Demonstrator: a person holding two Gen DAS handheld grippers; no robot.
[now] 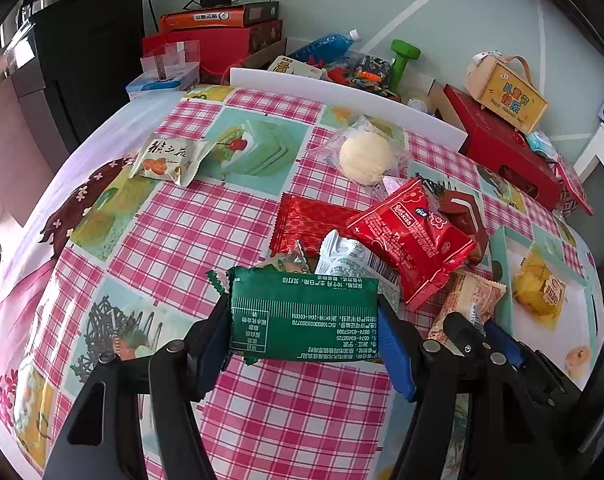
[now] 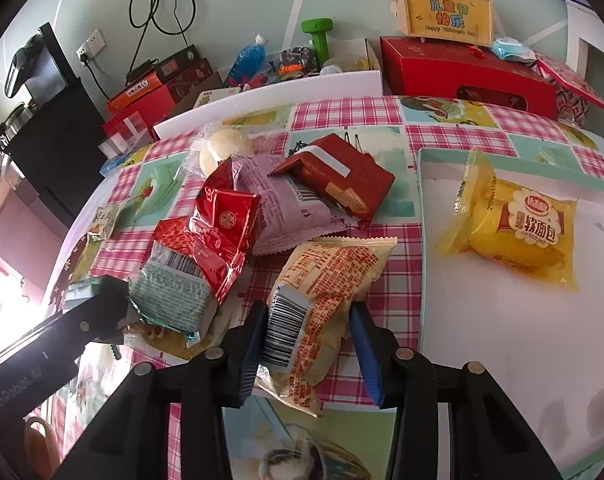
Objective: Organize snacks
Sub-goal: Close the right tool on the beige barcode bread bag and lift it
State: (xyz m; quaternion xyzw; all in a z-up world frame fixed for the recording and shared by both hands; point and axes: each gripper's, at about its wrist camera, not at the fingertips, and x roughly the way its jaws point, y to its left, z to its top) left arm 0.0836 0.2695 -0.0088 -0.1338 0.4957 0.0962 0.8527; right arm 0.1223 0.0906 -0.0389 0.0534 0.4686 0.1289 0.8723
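Checked pink cloth covers the bench. Left tool (image 1: 304, 312) clamps a flat green foil packet (image 1: 304, 312); right tool (image 2: 308, 340) straddles a cream orange-printed packet (image 2: 322, 292), grip uncertain. Sorting seems midway; next likely carries both toward the white teal-rimmed tray (image 2: 502, 360).

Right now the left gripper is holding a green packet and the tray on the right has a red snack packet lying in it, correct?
Nearly. The left gripper does hold the green packet, but the right wrist view shows the packet in the tray is a yellow snack packet, not red.
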